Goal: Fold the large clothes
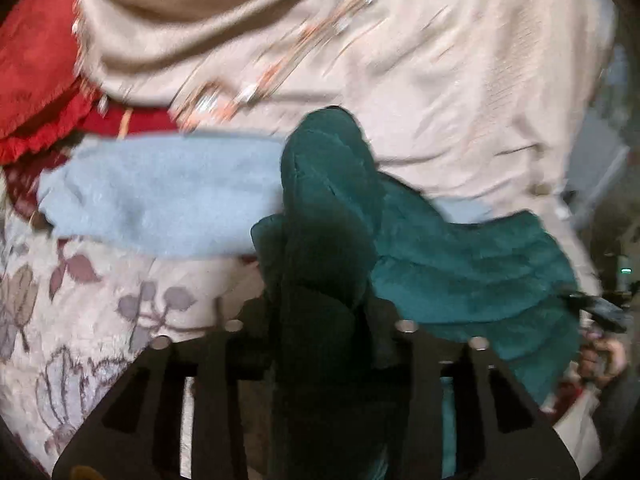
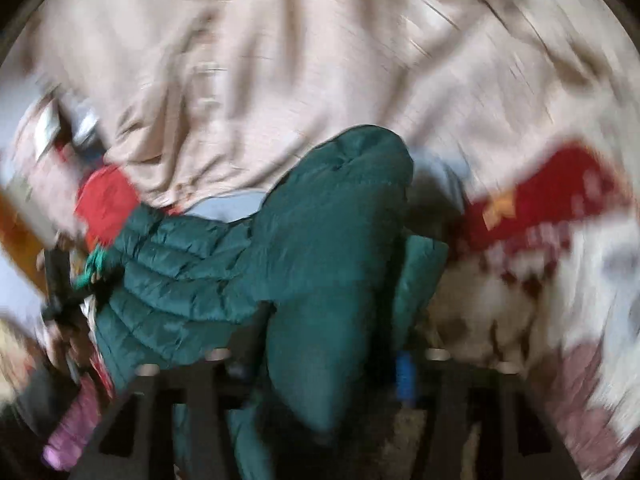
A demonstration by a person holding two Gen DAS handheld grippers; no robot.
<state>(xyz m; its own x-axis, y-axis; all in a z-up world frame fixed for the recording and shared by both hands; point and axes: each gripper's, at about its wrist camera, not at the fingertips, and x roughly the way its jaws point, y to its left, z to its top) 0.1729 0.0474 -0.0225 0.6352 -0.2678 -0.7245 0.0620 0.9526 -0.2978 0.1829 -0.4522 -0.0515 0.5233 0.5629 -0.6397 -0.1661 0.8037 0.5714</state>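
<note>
Left wrist view, L to R: red cloth [image 1: 36, 64] bunched at far left, partly under a big beige fabric [image 1: 460, 92] that covers the top & right. Below it a pale blue fleece [image 1: 160, 200] lies across a floral bedspread [image 1: 80, 312]. Centre: teal quilted jacket [image 1: 460, 272], one bunched fold rising out of the left gripper [image 1: 324, 320]; jaws part-closed, pinching that fold. Rest of the jacket trails off to the right, over the blue fleece edge. Far right edge: a hand [image 1: 600, 356] on a dark tool, blurred.

Right wrist view, very blurred, L to R: a hand on a dark handle [image 2: 60, 280] at left, pink sleeve [image 2: 76, 420] below it. Red cloth [image 2: 108, 200] beside beige fabric [image 2: 280, 80]. Teal jacket [image 2: 192, 276] spreads from lower left to centre; a thick fold stands up in the right gripper [image 2: 320, 352], jaws part-way closed, gripping it. Blue pad [image 2: 405, 376] shows on the right finger. More red cloth and floral bedspread [image 2: 560, 300] at right.

No containers seen; all cloth is loose on the bed.
</note>
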